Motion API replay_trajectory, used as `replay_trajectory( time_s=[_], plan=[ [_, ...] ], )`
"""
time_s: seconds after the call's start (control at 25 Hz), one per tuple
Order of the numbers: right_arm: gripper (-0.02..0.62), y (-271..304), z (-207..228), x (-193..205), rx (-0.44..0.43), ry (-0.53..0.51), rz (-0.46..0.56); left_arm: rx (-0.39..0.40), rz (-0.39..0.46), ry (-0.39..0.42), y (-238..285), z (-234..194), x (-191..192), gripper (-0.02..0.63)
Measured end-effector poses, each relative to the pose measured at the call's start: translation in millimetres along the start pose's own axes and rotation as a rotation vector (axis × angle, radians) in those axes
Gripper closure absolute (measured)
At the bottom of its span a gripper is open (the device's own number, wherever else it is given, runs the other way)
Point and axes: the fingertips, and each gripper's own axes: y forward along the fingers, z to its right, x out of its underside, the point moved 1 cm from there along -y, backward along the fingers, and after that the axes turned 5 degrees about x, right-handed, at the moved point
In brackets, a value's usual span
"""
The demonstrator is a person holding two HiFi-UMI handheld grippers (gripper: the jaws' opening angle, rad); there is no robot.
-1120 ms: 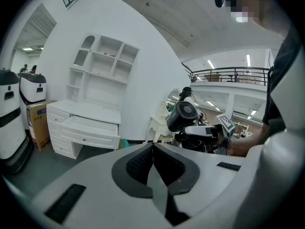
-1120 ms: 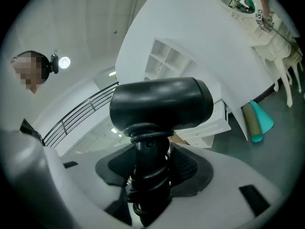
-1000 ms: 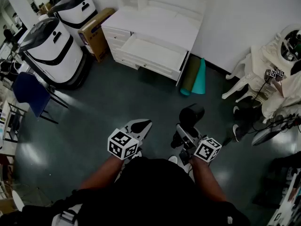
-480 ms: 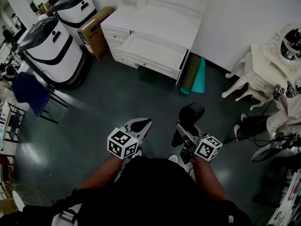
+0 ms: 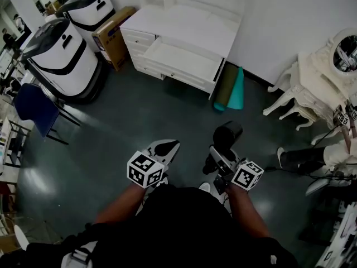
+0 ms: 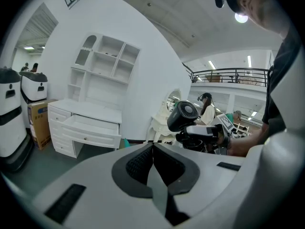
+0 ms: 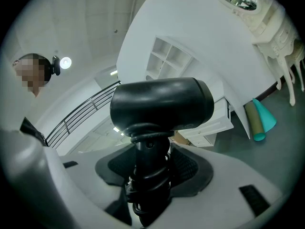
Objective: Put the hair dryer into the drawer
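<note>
Jaws of the right gripper (image 7: 148,175) are clamping the hair dryer (image 7: 162,103) handle; left gripper (image 6: 153,159) is sitting closed, empty. The drawer (image 5: 181,59) is standing open ahead, rolled mats (image 5: 230,91) beside.

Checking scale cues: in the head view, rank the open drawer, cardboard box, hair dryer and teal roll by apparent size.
1. open drawer
2. cardboard box
3. hair dryer and teal roll look alike; the dryer is nearer the camera, so unranked.

Dim, vignetted head view — glare patches on floor (image 5: 34,182); gripper views fisheye-bent.
</note>
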Motion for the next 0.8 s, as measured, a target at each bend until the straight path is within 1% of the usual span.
replay_trajectory(
  time_s=[0.4,0.64,0.8],
  plan=[
    [0.36,13,-9,7,0.005,-0.001,0.007,-0.005,0.014,-0.007,-14,-14,-1,0.597],
    [0.36,22,-20,14,0.008,-0.024,0.012,0.008,0.023,-0.003,-25,-23,-1,0.597],
    [0.36,31,-28,20,0.02,-0.012,0.02,0.015,0.025,0.003,-36,-33,0,0.597]
  ],
)
